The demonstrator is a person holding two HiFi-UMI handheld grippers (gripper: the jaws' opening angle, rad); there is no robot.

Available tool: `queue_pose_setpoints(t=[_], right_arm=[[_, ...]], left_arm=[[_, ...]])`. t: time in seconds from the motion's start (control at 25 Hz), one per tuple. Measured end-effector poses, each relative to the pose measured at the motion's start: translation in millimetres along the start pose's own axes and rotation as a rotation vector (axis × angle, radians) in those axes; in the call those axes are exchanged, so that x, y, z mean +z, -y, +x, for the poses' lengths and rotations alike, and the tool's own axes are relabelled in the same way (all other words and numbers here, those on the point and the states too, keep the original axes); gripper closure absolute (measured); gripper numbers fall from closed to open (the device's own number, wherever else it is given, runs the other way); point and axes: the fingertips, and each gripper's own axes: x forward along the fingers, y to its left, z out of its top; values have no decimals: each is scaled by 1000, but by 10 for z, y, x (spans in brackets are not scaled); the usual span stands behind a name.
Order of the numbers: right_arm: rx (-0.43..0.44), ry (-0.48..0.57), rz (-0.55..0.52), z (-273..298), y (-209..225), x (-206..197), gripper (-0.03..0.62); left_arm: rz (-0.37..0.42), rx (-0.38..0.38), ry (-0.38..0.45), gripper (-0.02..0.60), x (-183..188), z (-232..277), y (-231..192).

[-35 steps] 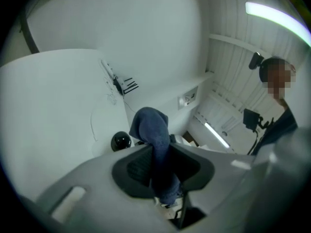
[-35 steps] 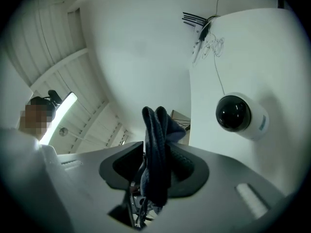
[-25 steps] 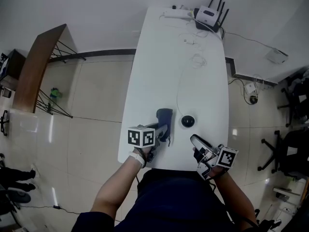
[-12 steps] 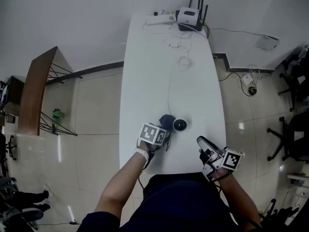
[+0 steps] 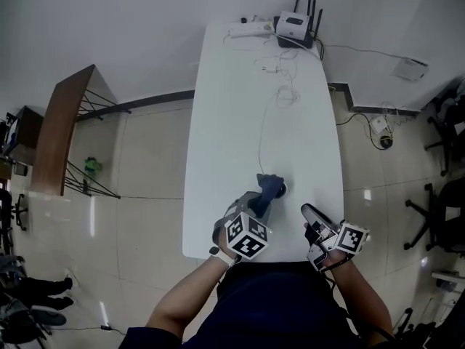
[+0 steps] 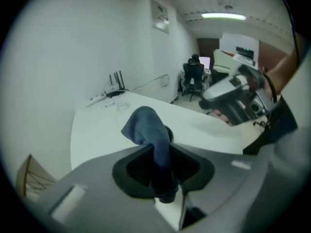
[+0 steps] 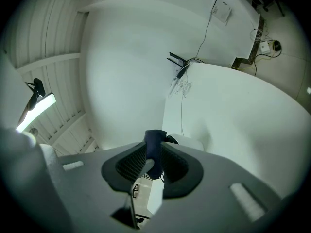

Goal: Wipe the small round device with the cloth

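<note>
My left gripper (image 5: 254, 202) is shut on a dark blue cloth (image 5: 269, 187) and holds it over the small round black device (image 5: 281, 190) near the front of the white table (image 5: 240, 107). In the left gripper view the cloth (image 6: 146, 125) rises out of the gripper (image 6: 160, 159), with a sliver of the device (image 6: 168, 132) behind it. My right gripper (image 5: 311, 215) hovers to the right of the device, apart from it. Its jaws have just been closing and stand narrowly open on nothing. In the right gripper view the cloth (image 7: 154, 147) shows beyond that gripper (image 7: 153, 165).
A router (image 5: 296, 26), a white power strip (image 5: 251, 27) and thin white cables (image 5: 280, 86) lie at the table's far end. A wooden desk (image 5: 65, 129) stands on the floor to the left. Office chairs (image 5: 447, 217) stand to the right.
The left gripper has rolled and carried the cloth to the right onto the device, which was in plain sight and is now mostly covered. The right gripper stays near the front right edge.
</note>
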Motion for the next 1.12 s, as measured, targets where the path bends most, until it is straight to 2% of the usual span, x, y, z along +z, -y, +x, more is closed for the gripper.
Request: queue_pose_setpoints(t=[0.08,0.12,0.2,0.24,0.28,0.36,0.44,0.48,0.52,0.6,0.84,0.96,1.12], right_arm=[[-2,-10,-14,40,6,4,507],[-1,-15,-19,52,10,1,507],[-6,-24,-26,56,32,-11,507],[-11,-27,-28,53,47,-18,507],[-16,-29,-27,48,64,-22,508],[-25,-28,-24,34,94,-14,510],[-29,-24,-21,24,119,17,510],[-30,-21,-20,20,129,30,511],[-33,-19,-18,14,141,37,513],[-36,-17,-12,4,159,34,513],[-33,-27,-20,27,156,30,514],[-47,-42,-12,46,178,20,514],[-47,-52,-7,71,186,-1,516]], left_arm=[[98,-6,-7,489,1,26,164],[118,-17,-6,489,-3,36,239],[79,-53,9,489,-14,40,349],[9,-77,31,489,-15,22,359],[-99,-101,66,489,-9,-17,323],[-411,-136,174,488,23,-163,99],[-715,-122,268,488,-24,-316,-255],[-804,-91,271,488,-126,-346,-422],[-848,-53,239,488,-266,-336,-545],[-863,-8,130,489,-529,-226,-629],[-873,-97,-45,489,-696,252,-303],[-890,-118,-102,489,-731,392,-168],[-923,-155,-131,489,-706,502,-80]])
